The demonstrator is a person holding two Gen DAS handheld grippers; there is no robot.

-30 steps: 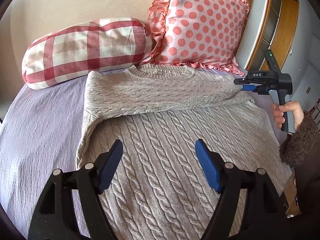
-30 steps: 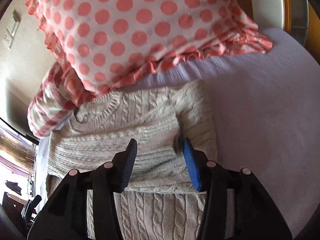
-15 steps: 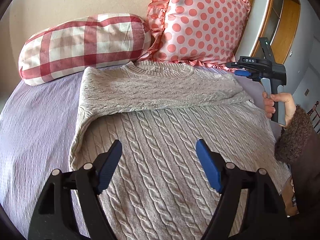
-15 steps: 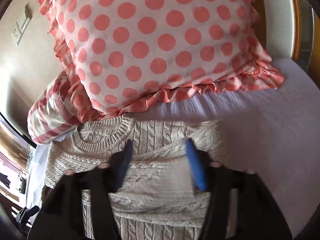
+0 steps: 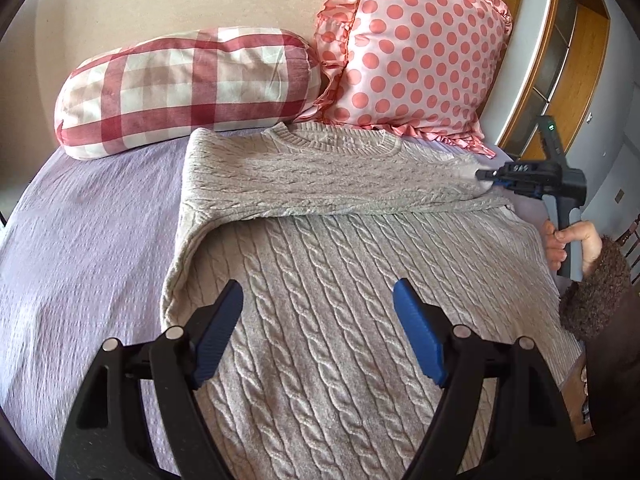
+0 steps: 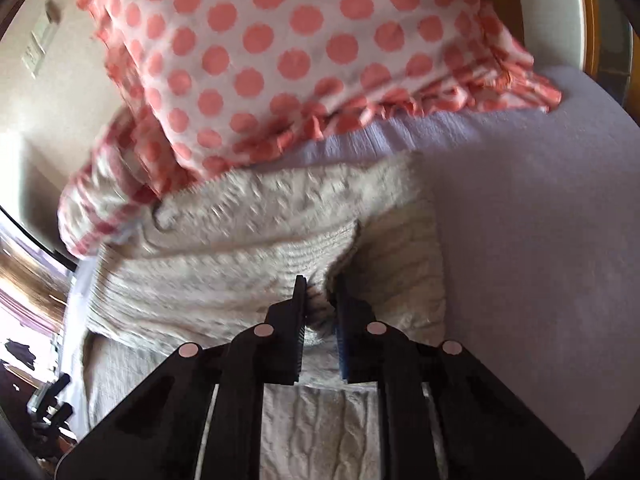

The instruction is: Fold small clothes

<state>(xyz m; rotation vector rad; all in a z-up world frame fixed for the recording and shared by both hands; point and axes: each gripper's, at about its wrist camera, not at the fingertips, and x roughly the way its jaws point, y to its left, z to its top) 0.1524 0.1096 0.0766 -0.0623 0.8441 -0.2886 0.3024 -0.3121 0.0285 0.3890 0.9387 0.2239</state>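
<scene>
Right tongs (image 6: pixel 320 300) are pinching the sleeve cuff (image 6: pixel 320 280) of the sweater (image 5: pixel 340 320) lying on the bed (image 5: pixel 80 260); left tongs (image 5: pixel 318 320) are hovering apart above it. Sleeve-folding step, probably; next, lay the cuff flat.

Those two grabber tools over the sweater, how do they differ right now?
The left gripper has its blue fingers spread wide with nothing between them, above the sweater body. The right gripper has its fingers pinched nearly together on the cuff of the sleeve folded across the chest, at the sweater's far edge. Both are black with blue pads and hand-held.
</scene>
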